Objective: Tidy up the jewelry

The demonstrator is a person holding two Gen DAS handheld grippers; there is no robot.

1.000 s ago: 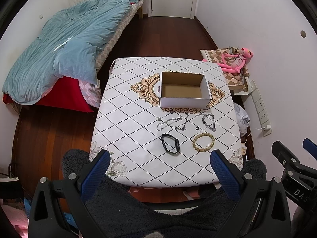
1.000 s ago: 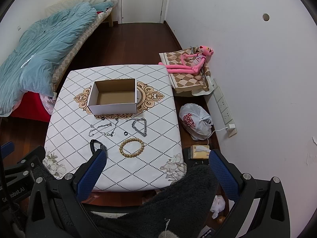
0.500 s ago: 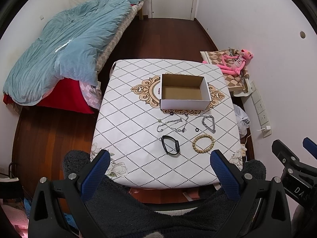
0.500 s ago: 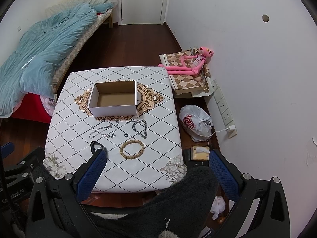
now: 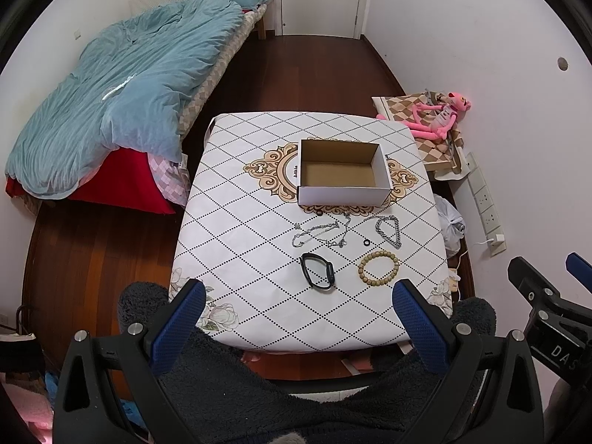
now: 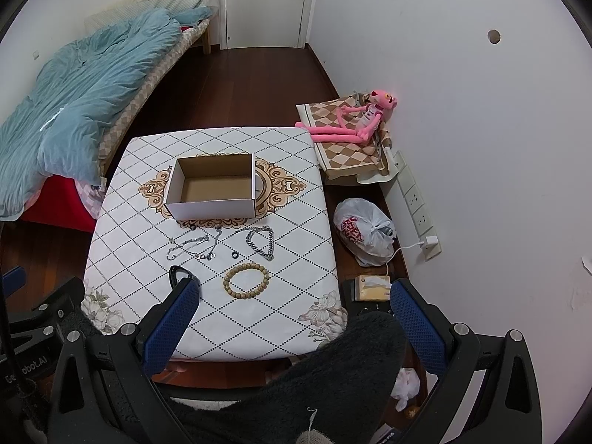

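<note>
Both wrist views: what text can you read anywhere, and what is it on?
"DAS", cut off: right gripper body, left wrist view.
"obot.AI", start hidden: left gripper body, right wrist view.
Red print on plastic bag: unreadable.
Small dark mark on cardboard box wall: too small.

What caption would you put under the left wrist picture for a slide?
Open left gripper above a table with an empty cardboard box, beaded bracelet, black band and silver chains.
</note>
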